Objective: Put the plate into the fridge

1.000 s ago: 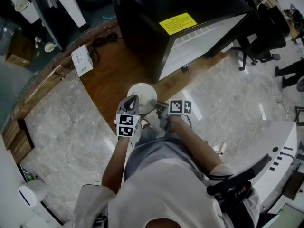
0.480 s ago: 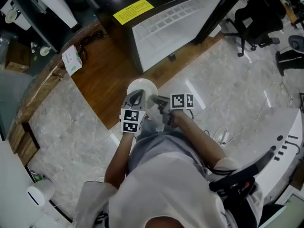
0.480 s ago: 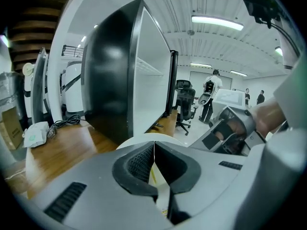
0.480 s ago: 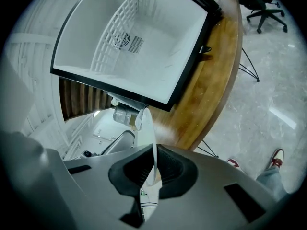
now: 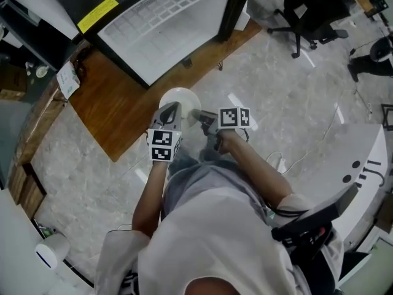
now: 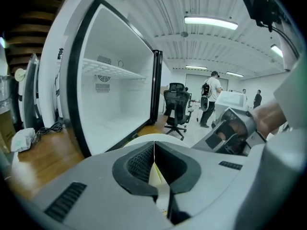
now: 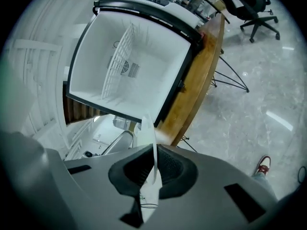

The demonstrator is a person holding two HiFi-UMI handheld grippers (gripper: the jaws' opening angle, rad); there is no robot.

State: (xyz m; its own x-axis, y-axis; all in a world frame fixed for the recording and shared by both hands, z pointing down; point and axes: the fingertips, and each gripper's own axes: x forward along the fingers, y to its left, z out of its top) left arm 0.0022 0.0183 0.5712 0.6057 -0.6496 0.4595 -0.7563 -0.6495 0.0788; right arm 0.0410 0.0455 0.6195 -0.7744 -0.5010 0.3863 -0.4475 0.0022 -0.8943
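Left hand-held gripper (image 5: 174,109) and right hand-held gripper (image 5: 197,115), both clamped on plate (image 5: 178,95) between them.

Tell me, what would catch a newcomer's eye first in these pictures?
A white plate sits dead centre, in front of the person, its rim pinched from both sides by the left gripper and the right gripper. Just ahead stands an open fridge, its white inside crossed by a wire shelf.
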